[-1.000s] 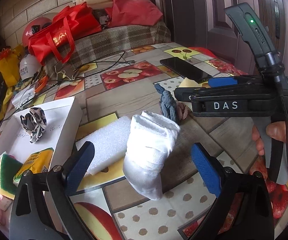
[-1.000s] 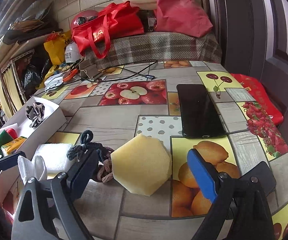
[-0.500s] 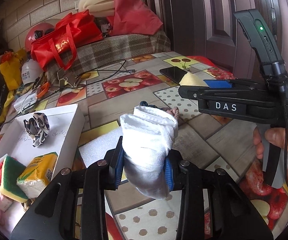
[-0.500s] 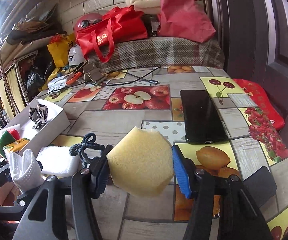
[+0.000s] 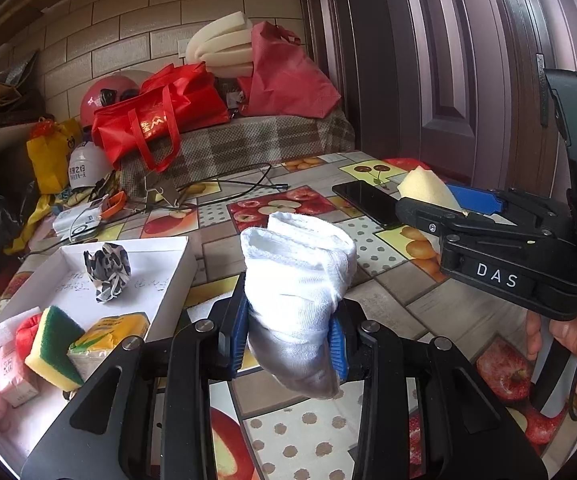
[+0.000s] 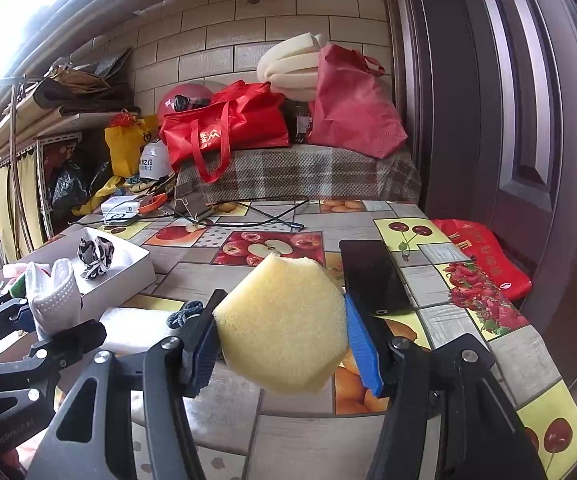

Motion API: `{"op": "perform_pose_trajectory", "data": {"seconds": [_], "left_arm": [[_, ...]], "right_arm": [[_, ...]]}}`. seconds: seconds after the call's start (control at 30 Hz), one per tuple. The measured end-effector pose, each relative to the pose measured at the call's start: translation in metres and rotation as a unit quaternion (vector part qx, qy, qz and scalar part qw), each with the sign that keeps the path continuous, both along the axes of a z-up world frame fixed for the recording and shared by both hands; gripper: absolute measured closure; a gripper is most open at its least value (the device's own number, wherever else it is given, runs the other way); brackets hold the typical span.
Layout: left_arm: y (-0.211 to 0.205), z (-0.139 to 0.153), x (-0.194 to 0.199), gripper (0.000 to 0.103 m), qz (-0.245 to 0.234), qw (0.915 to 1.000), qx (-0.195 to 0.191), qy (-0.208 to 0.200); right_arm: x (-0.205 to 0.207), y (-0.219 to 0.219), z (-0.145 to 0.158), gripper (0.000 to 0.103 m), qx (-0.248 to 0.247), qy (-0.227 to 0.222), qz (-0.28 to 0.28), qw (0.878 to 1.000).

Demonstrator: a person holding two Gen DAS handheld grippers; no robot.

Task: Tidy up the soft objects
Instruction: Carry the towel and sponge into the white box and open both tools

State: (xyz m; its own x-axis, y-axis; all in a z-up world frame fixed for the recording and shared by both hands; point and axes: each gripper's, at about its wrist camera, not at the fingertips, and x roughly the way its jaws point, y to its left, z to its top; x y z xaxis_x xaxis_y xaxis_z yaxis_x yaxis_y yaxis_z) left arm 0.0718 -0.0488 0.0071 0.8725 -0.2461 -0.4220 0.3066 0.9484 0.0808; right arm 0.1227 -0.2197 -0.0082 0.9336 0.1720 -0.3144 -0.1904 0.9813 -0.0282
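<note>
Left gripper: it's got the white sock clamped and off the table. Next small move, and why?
Probably carry it left and over the white box. The left gripper is shut on the white sock, which hangs above the tablecloth, and the box beside it already holds a sponge and other soft items, with bare floor near the crumpled cloth. The right gripper holds a yellow sponge.

Soft white knit sock (image 5: 300, 280), ribbed and matt, pinched between blue ribbed rubbery fingers (image 5: 240, 328) on matt black plastic. Porous yellow foam sponge (image 6: 284, 324), rough and matt. Glossy fruit-print oilcloth over bench (image 6: 288, 432). Smooth white cardboard box (image 5: 168, 268). Glossy black glass phone (image 6: 372, 276). Coarse green-and-yellow scouring sponge (image 5: 52, 344).
</note>
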Motion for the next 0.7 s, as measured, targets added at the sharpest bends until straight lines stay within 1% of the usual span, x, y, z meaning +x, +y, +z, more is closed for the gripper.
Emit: {"op": "perform_pose_trajectory", "data": {"seconds": [0.3,0.43,0.53,0.7], "left_arm": [[0.009,0.002,-0.019,0.07,0.0,0.9998,-0.018,-0.007],[0.014,0.002,-0.027,0.07,0.002,0.9997,-0.023,-0.009],[0.016,0.002,-0.032,0.07,-0.004,0.9997,-0.024,-0.007],[0.026,0.003,-0.044,0.07,-0.012,0.9993,-0.035,-0.01]], "right_arm": [[-0.026,0.019,-0.002,0.045,-0.013,-0.018,0.017,1.0],[-0.036,0.03,-0.002,0.045,-0.011,-0.023,0.03,0.999],[-0.042,0.037,-0.003,0.045,-0.01,-0.025,0.037,0.999],[-0.05,0.046,-0.003,0.045,-0.005,-0.028,0.043,0.999]]}}
